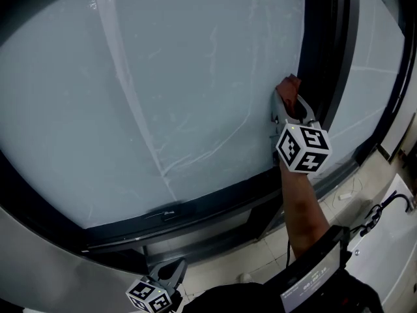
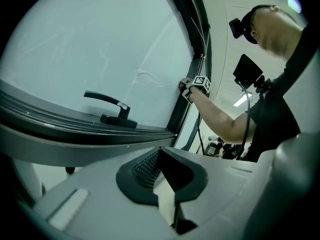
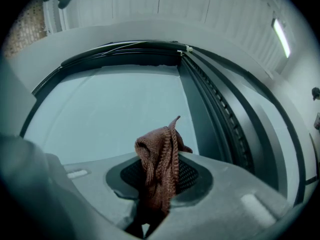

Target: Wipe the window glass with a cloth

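The window glass [image 1: 163, 77] is a big pale frosted pane with faint streaks. My right gripper [image 1: 290, 107] is raised at the pane's right edge, beside the dark upright frame [image 1: 320, 51], and is shut on a brown knitted cloth [image 1: 288, 86]. The cloth touches the glass by the frame. In the right gripper view the cloth [image 3: 159, 156] sticks up bunched out of the shut gripper [image 3: 158, 176], with the glass [image 3: 105, 109] ahead. My left gripper [image 1: 171, 274] hangs low under the sill, away from the glass; in its own view the jaws [image 2: 167, 181] stand shut with nothing in them.
A black window handle [image 2: 109, 102] sits on the lower frame rail [image 1: 195, 207]. My right arm [image 2: 215, 115] reaches across to the frame. A small screen [image 1: 311, 272] hangs at my chest. At the lower right stands a white basin with a dark tap [image 1: 396, 203], over a tiled floor.
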A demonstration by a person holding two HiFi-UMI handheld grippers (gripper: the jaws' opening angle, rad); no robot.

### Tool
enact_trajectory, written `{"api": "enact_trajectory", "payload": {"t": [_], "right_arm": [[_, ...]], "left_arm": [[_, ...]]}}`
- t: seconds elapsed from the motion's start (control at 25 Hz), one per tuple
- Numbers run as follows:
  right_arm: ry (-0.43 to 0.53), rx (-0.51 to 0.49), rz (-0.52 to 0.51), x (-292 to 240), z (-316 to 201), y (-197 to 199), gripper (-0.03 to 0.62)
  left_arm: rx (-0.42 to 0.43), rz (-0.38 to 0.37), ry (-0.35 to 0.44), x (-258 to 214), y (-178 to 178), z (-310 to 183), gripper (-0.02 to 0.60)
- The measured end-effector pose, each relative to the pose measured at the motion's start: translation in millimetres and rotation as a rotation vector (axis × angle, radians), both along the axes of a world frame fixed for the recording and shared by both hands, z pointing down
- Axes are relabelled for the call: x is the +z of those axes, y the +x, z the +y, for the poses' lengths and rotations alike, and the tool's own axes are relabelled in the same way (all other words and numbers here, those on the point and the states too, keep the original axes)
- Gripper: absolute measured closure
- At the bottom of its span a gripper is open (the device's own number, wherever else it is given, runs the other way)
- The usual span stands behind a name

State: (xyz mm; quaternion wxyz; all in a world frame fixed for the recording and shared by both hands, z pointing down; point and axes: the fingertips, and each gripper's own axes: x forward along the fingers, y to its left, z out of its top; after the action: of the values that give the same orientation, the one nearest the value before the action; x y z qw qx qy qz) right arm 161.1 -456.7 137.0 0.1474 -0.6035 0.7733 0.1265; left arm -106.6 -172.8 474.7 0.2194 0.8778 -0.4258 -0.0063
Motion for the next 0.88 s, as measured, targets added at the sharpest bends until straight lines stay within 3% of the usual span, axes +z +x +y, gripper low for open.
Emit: {"api": "enact_trajectory", "payload": {"t": [0.4,0.88], "right_arm": [[0.066,-0.171,0.028,-5,44,-108,0.508],[0.114,-0.28,0.053,-9,76,-188,0.507]], "left_arm": [[-0.01,-0.002,-0.011,-4,-9,8,0.566],[-0.063,0.007,-0.016,4,-45,25,0.566]]}}
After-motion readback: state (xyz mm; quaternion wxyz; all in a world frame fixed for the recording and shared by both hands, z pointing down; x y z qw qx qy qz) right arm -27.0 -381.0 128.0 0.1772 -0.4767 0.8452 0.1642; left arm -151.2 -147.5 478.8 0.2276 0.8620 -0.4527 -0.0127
